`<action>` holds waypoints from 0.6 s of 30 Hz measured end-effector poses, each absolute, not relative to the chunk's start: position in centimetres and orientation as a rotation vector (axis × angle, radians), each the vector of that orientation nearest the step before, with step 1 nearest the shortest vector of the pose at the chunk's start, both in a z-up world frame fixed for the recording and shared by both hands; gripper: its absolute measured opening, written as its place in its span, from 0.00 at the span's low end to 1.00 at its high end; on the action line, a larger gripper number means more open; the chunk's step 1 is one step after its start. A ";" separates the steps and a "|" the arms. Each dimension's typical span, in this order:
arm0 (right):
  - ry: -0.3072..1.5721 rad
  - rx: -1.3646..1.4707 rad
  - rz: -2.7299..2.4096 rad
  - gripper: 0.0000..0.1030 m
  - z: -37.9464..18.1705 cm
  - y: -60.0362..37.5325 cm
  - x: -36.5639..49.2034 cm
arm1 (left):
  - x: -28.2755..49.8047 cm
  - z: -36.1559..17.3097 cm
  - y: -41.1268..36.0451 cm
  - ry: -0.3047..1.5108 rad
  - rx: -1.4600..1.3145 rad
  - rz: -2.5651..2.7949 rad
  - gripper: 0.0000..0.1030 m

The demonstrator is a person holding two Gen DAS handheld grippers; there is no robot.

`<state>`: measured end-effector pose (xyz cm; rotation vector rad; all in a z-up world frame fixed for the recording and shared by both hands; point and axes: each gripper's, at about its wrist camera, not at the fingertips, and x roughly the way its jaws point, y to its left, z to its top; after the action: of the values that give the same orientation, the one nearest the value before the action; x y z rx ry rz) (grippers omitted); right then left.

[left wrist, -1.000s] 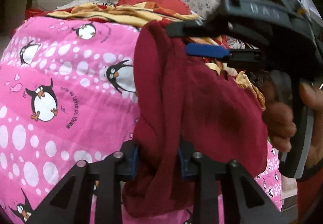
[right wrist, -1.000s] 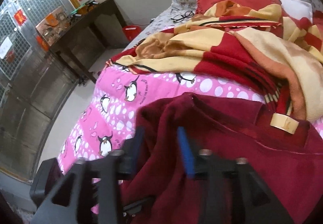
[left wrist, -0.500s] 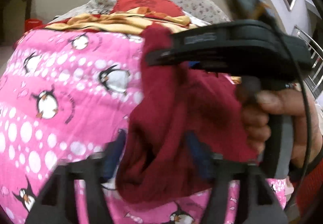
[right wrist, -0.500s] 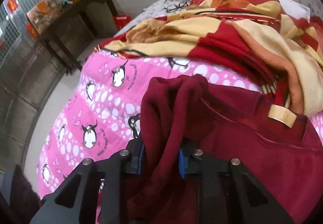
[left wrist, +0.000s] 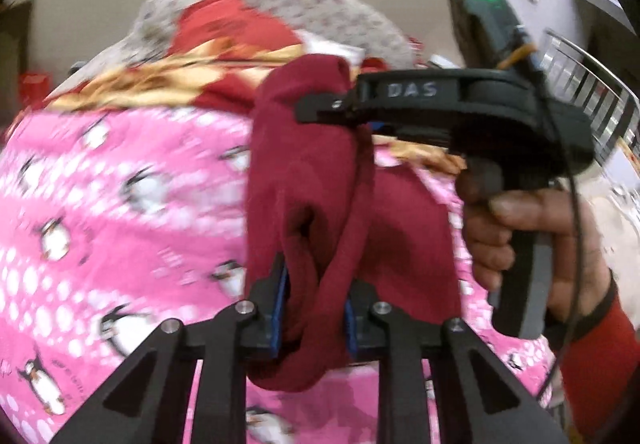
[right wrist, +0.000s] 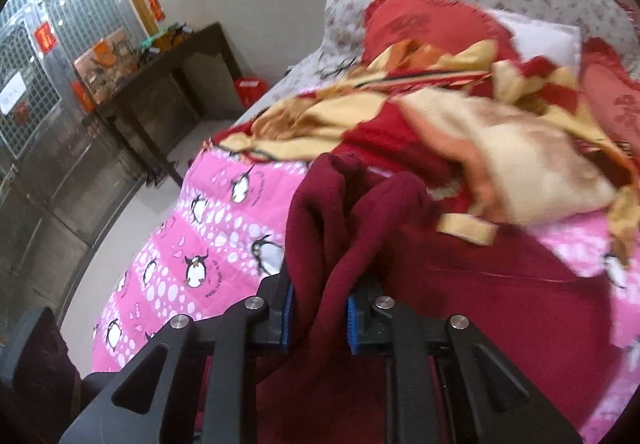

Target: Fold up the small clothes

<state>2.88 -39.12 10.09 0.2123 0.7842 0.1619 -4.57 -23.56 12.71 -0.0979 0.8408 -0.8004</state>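
- Left wrist view: left gripper (left wrist: 314, 318) closing, pads pinching maroon garment (left wrist: 304, 179); right gripper (left wrist: 332, 111) likewise closing on it.
- Beyond garment: penguin quilt (right wrist: 224, 244), striped blanket (right wrist: 460, 115).

The dark maroon garment (left wrist: 304, 171) is a small piece of soft, fleecy cloth, bunched into thick vertical folds through the middle of the left wrist view. Its upper end is gathered into a rounded lump at upper centre, its lower end hangs in a rolled hem at bottom centre, and a flatter panel spreads to the right over the pink penguin-print bed cover (left wrist: 120, 203). In the right wrist view the same garment (right wrist: 480, 284) rises in two folded ridges at centre and spreads flat toward the lower right.
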 end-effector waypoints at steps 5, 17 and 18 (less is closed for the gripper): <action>0.737 0.212 0.081 0.33 12.3 -44.9 -2.0 | -7.2 14.3 -30.3 0.823 -0.040 -0.949 0.21; 0.804 0.346 -0.148 0.33 5.7 -56.1 -6.9 | -10.3 8.6 -41.6 0.982 0.062 -1.071 0.44; 0.809 0.367 -0.153 0.35 4.9 -56.6 -6.9 | -10.5 8.4 -41.8 0.994 0.068 -1.077 0.47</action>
<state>-6.87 -56.60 4.86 0.3672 0.8089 -0.1531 -10.53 -41.76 8.37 0.0677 0.9943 -1.0773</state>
